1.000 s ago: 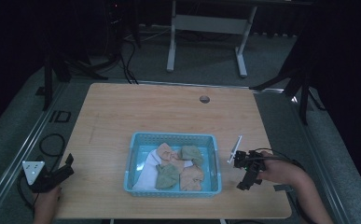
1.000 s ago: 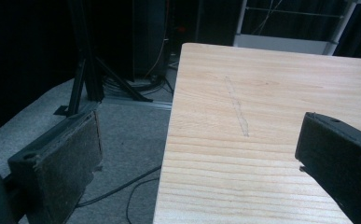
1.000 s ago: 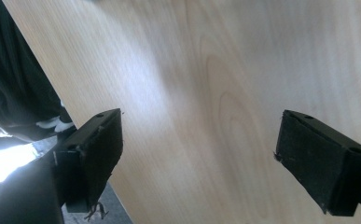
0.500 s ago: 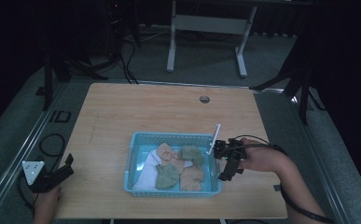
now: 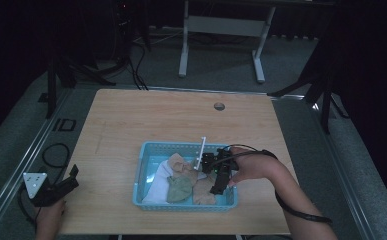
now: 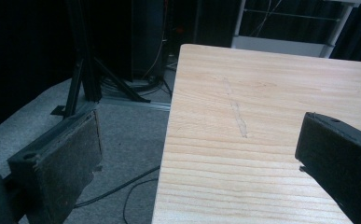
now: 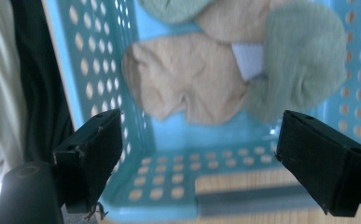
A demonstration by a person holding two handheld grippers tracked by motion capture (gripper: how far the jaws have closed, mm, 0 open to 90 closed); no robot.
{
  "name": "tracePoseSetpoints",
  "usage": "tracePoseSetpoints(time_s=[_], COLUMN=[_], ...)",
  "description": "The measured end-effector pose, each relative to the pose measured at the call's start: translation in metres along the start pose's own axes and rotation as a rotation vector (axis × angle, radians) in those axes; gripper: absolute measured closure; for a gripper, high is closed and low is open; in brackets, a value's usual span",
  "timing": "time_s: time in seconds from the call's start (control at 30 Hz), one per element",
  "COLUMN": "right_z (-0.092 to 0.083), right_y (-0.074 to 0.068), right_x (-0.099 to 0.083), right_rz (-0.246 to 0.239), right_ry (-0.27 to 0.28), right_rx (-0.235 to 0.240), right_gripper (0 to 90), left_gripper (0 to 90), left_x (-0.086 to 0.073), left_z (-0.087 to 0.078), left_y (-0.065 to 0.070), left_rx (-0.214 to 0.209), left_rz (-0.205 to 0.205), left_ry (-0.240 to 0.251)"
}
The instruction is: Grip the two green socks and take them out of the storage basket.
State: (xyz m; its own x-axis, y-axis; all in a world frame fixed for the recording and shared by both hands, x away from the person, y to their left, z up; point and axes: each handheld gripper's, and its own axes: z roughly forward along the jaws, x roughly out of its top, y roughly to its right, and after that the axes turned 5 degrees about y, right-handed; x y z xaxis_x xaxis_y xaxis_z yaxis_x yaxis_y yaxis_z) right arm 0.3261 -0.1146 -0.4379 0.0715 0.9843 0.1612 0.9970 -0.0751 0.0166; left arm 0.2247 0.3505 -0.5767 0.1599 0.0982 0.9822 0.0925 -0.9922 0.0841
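Note:
A blue perforated basket (image 5: 146, 165) sits near the table's front edge, holding a white sock (image 5: 156, 182), a green sock (image 5: 180, 189) and tan socks (image 5: 181, 162). My right gripper (image 5: 216, 189) hangs open over the basket's right end, jaws pointing down. Between its jaws in the right gripper view (image 7: 201, 135) lie a tan sock (image 7: 187, 84) and a green sock (image 7: 299, 70), with the basket wall (image 7: 169, 172) below them. My left gripper (image 5: 71, 179) is held open beyond the table's front left corner, with nothing between its jaws (image 6: 199, 126).
The wooden table (image 5: 181, 120) has a cable hole (image 5: 219, 106) at the back. A black cable (image 5: 56, 152) lies on the grey floor to the left. A white desk frame (image 5: 221, 30) and dark stands are behind the table.
My right gripper has moved left from the bare table beside the basket to above the basket's right end. The left gripper has not moved.

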Motion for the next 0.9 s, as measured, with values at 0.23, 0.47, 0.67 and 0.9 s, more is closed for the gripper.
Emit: tracePoseSetpoints(time_s=[0.23,0.47,0.67,0.9], right_z=[0.015,0.024,0.03,0.053], right_y=[0.0,-0.004,-0.007,-0.01], right_x=[0.028,0.053,0.066,0.079], right_rz=[-0.044,-0.083,-0.102,-0.138], right_ry=[-0.016,-0.023,-0.015,-0.033], right_rx=[0.016,0.028,0.05,0.063], right_gripper=[15.4,15.4,17.3,17.9], left_gripper=[0.7,0.7,0.7,0.7], left_x=[0.0,0.0,0.0,0.0], left_z=[0.0,0.0,0.0,0.0], left_y=[0.0,0.0,-0.001,0.0], left_rx=[-0.004,-0.006,-0.008,-0.009], left_rz=[-0.002,-0.003,-0.005,-0.004], left_ry=[0.002,0.001,0.004,0.003])
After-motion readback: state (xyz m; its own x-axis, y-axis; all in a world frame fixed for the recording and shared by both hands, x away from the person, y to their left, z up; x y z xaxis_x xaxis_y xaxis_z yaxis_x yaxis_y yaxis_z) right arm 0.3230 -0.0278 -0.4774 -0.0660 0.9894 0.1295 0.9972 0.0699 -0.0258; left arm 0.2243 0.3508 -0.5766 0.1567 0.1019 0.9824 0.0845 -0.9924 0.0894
